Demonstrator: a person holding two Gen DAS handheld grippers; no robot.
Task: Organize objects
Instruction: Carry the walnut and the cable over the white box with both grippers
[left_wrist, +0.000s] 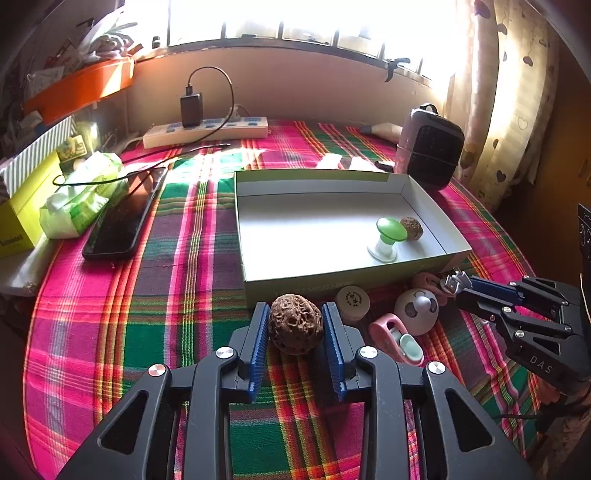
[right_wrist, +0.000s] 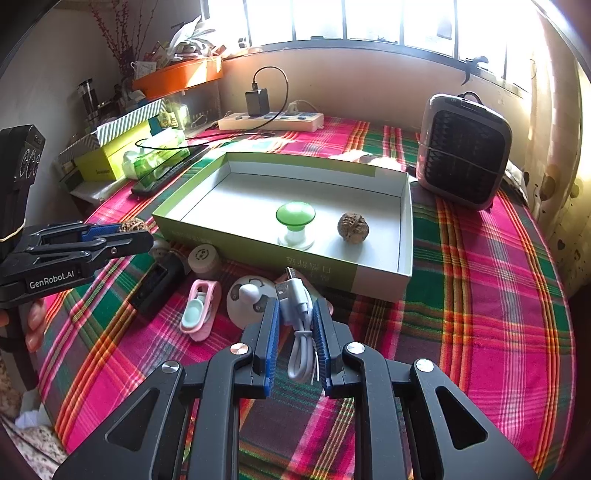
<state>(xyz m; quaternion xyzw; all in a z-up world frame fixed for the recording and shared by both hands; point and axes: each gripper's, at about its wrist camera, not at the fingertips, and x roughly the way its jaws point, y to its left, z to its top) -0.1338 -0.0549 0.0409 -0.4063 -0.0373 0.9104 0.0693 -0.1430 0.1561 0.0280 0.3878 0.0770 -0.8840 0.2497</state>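
Nearby, box wall (left_wrist: 332, 286) – white ball (left_wrist: 415, 306), pink clip (left_wrist: 395, 338), cap (left_wrist: 352, 301) crowding

A wrinkled brown walnut (left_wrist: 295, 324) sits clamped between blue pads just before the shallow white-lined box (left_wrist: 258, 236). A coiled white USB cable (right_wrist: 300, 325) is pinched likewise. Inside the box, a second walnut (right_wrist: 353, 227) rests beside an upright green-capped knob (right_wrist: 295, 221). A pink clip (right_wrist: 199, 310) and round white gadget (right_wrist: 243, 299) lie on the plaid cloth.

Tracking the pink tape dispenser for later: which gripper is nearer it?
Left. The left gripper, shut on a walnut, sits beside the pink dispenser; the right gripper is farther.
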